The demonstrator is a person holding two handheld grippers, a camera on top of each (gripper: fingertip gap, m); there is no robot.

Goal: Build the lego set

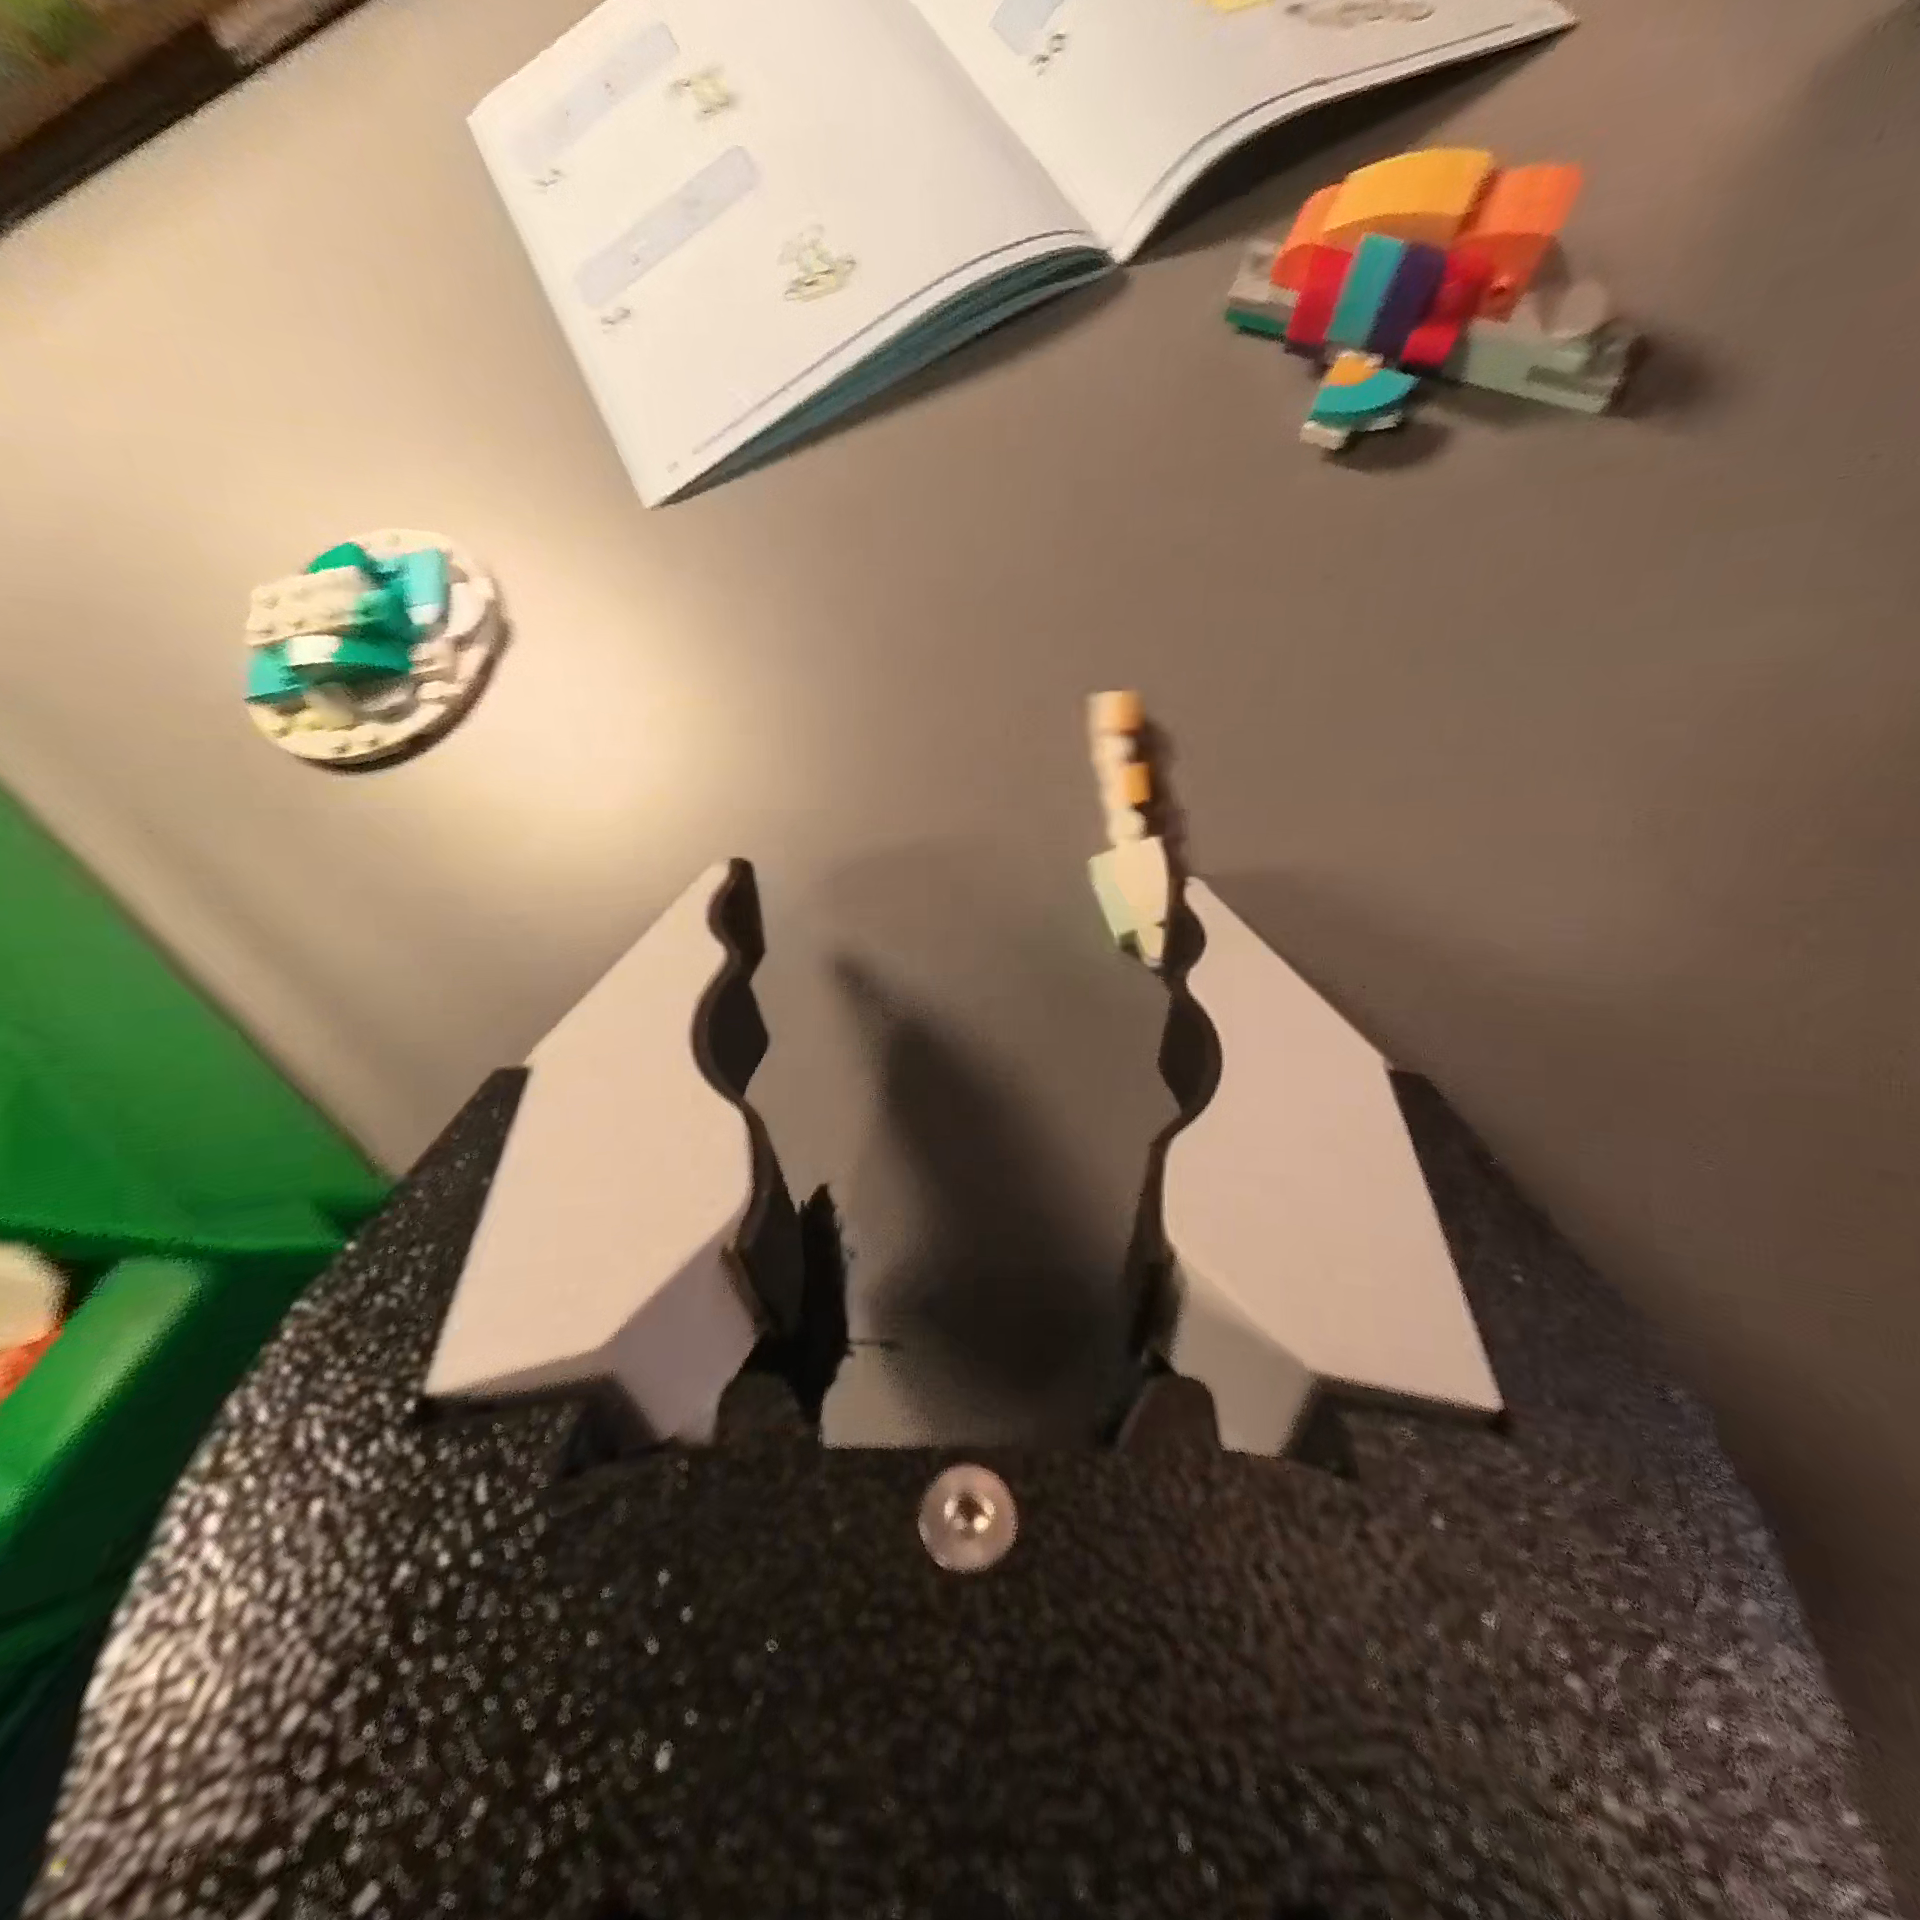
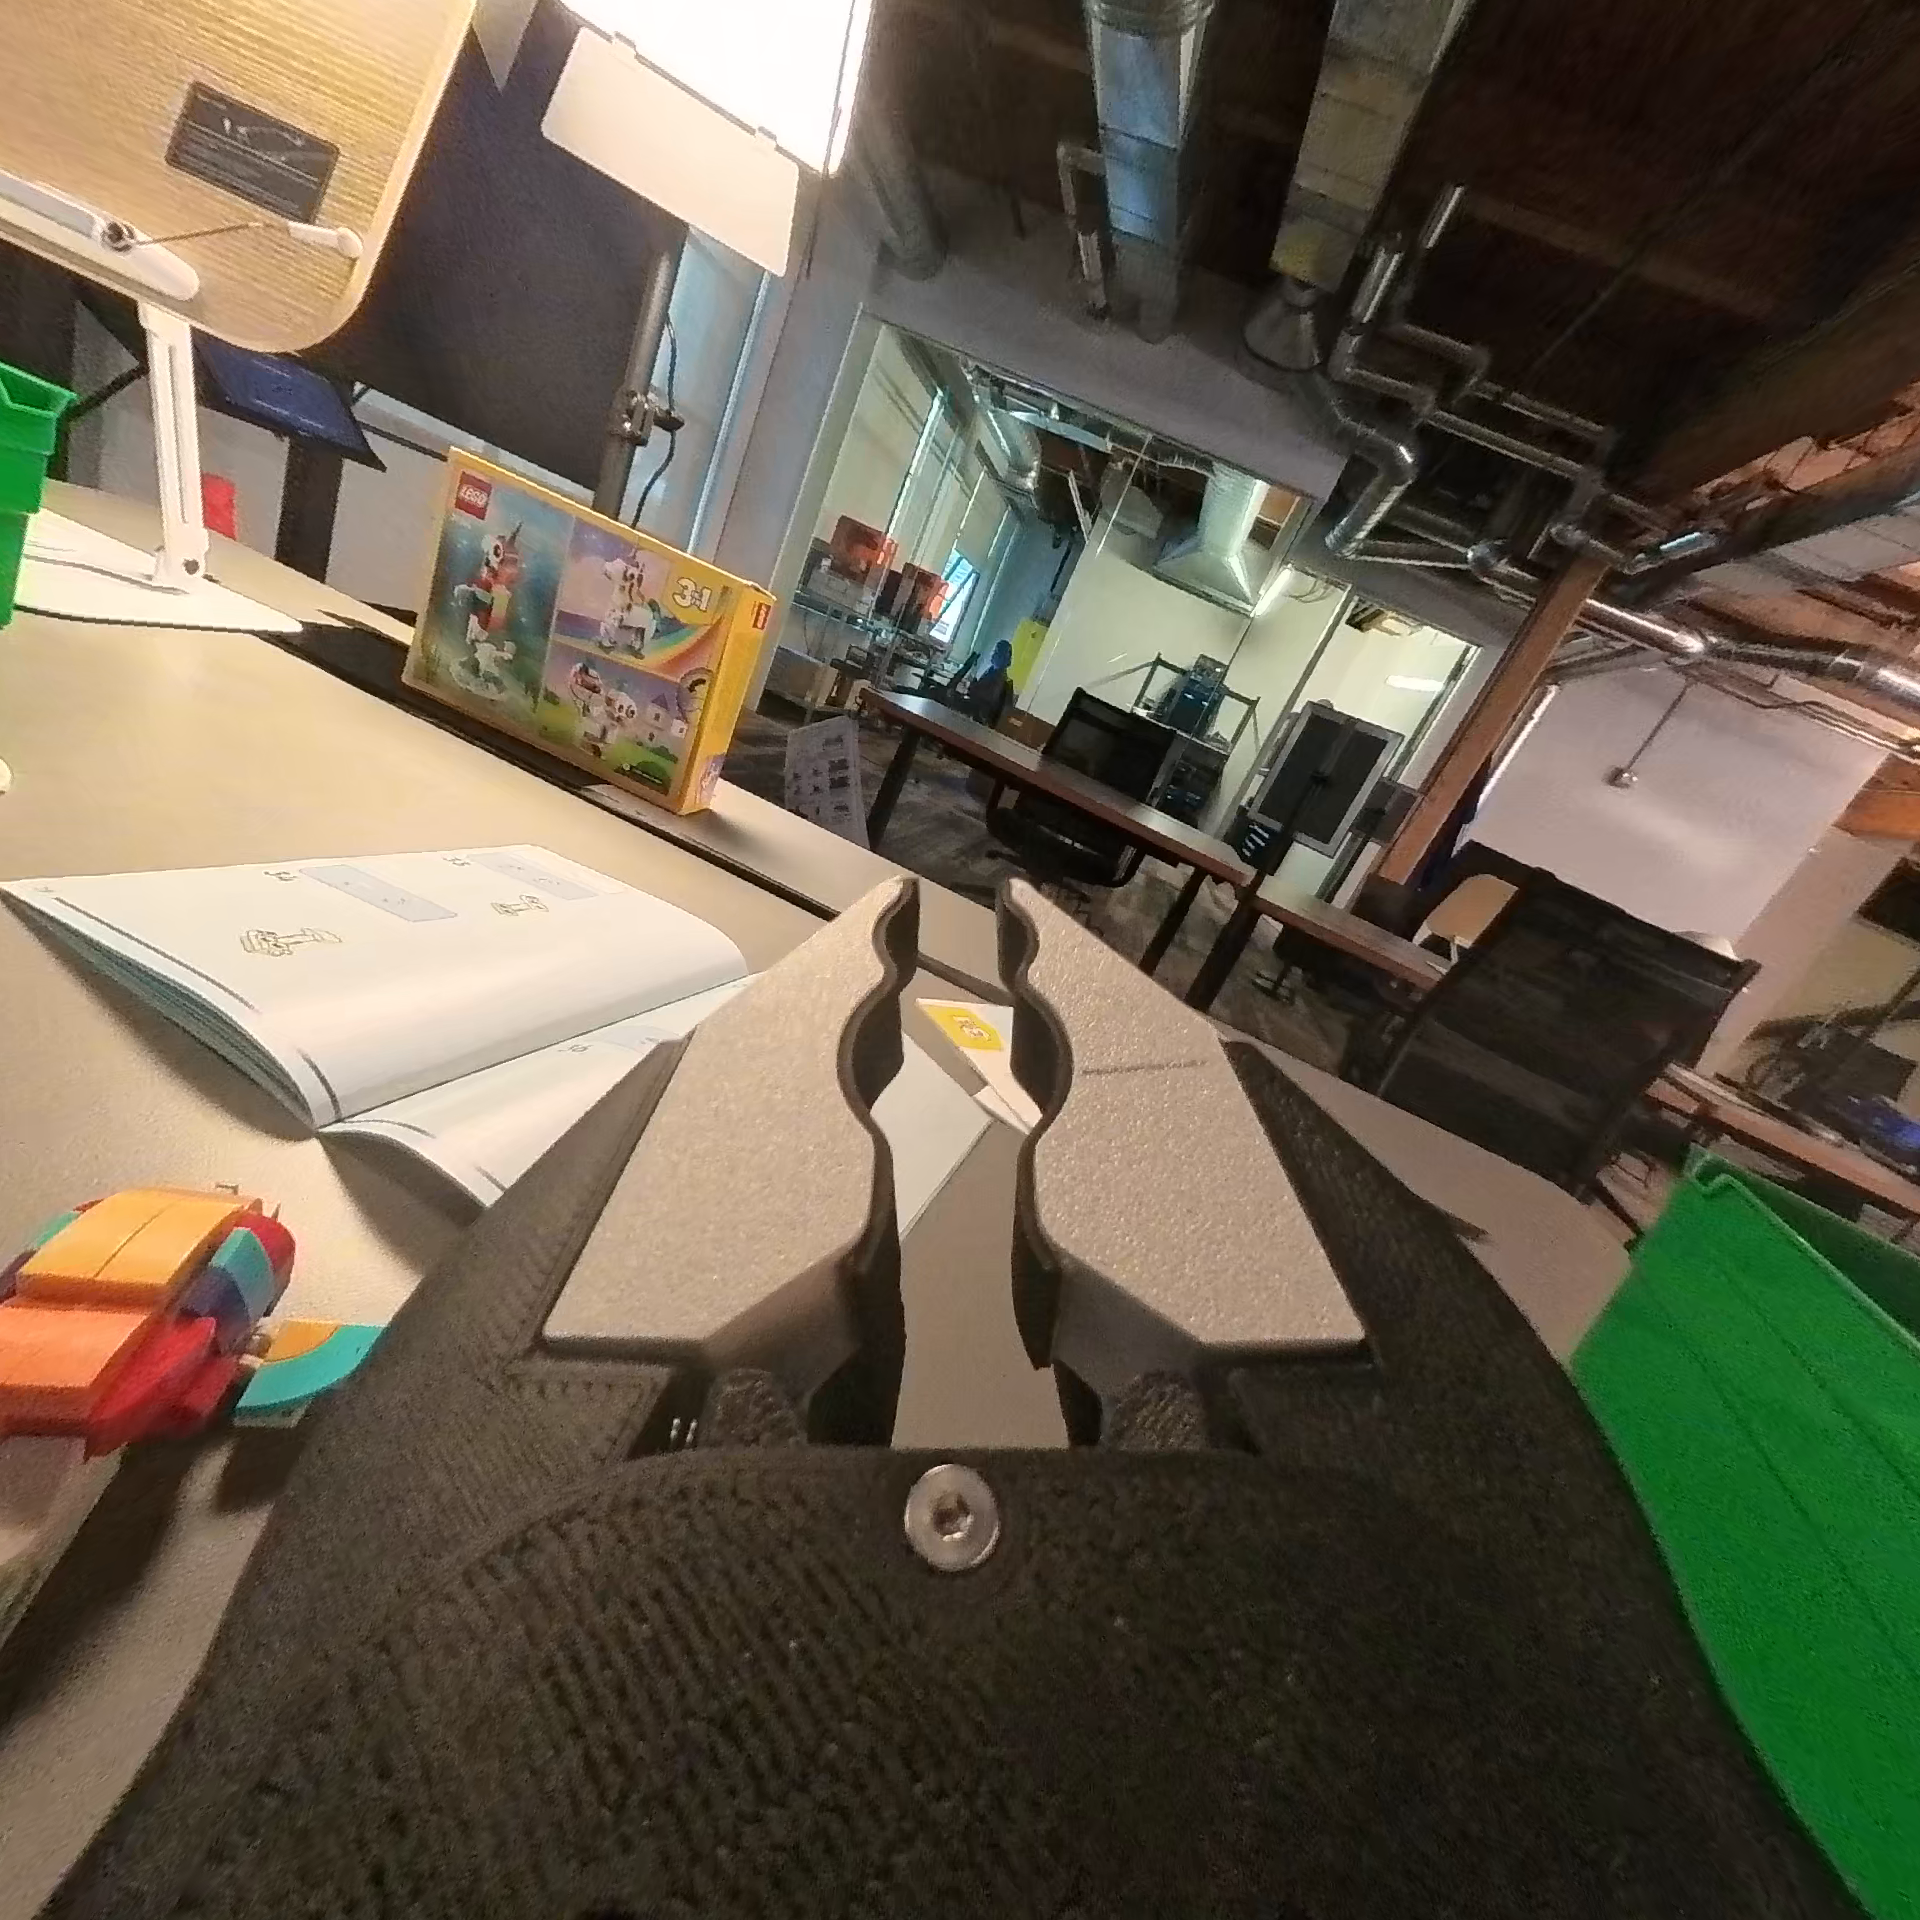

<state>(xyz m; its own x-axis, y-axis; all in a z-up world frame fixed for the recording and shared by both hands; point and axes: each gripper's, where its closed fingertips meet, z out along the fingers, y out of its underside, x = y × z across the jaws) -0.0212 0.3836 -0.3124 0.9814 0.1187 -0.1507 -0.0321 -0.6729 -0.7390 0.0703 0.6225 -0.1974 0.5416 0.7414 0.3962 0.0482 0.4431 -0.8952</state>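
Observation:
My left gripper (image 1: 961, 883) is open and empty, low over the grey table (image 1: 1558, 831). A small tan and mint brick stick (image 1: 1127, 821) lies on the table just ahead of its right fingertip (image 1: 1195, 914). A round white plate with teal bricks (image 1: 374, 644) sits to the far left. A colourful orange, red and teal build (image 1: 1423, 291) lies at the far right, and also shows in the right wrist view (image 2: 145, 1309). My right gripper (image 2: 958, 899) is empty, its jaws a narrow gap apart, raised over the open instruction booklet (image 2: 364, 956).
The booklet (image 1: 831, 208) lies open at the back. A green bin (image 1: 125, 1143) stands at the left, another green bin (image 2: 1766, 1455) at the right. A yellow set box (image 2: 592, 665) and a white lamp stand (image 2: 177, 468) stand at the table's far side. The gap from one gripper's tips to the other's is roughly 30 cm.

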